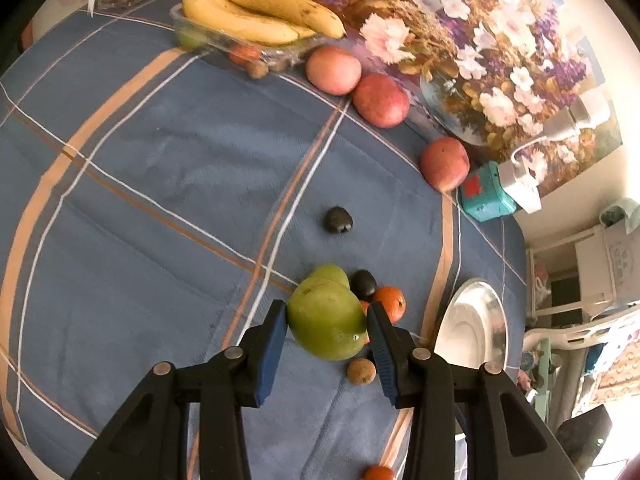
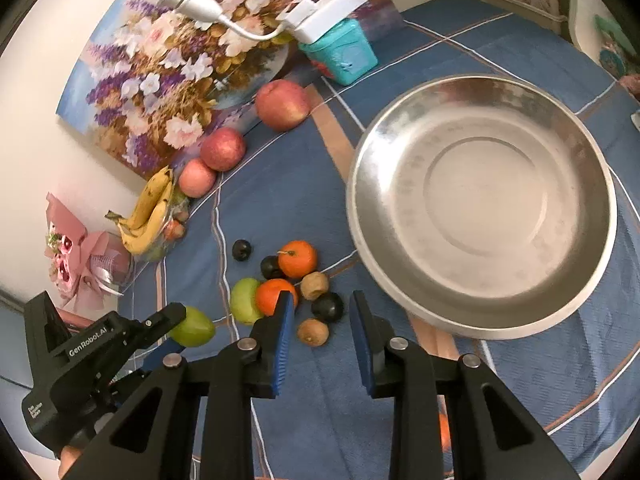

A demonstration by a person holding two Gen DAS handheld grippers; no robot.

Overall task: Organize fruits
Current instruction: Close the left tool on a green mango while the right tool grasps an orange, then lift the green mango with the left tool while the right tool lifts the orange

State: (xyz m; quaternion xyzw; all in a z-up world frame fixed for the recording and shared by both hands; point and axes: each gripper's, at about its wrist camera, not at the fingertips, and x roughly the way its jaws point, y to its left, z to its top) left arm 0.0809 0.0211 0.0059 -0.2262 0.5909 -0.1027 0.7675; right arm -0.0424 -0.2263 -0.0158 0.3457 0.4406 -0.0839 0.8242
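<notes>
A: What does the left claw (image 1: 327,316) have?

B: Its blue pads press both sides of a smooth, round green fruit (image 1: 326,320), matte skin with a small wet glint low on one side. In the right wrist view that fruit (image 2: 193,326) sits at the claw's tip, above the blue checked tablecloth (image 1: 140,184) on the tabletop.

A: And the right claw (image 2: 322,316)?

B: Spread apart, gripping nothing. Between its pads lie a dark round plum (image 2: 327,307) and a brown wrinkled small fruit (image 2: 313,332).

A: The rest of the pile?

B: Another green fruit (image 2: 245,300) touches an orange mandarin (image 2: 276,296); a second mandarin with a stem (image 2: 297,258) sits beside a second dark plum (image 2: 270,267) and another brown fruit (image 2: 315,285). One more plum (image 2: 241,249) lies apart.

A: The bowl?

B: A wide, shiny steel bowl (image 2: 480,312), just beside the pile, near the tabletop's edge. Three red apples (image 1: 380,100) line the far edge against a flower painting (image 1: 480,40), next to yellow bananas (image 1: 256,12) on a clear plastic tray (image 1: 280,50).
</notes>
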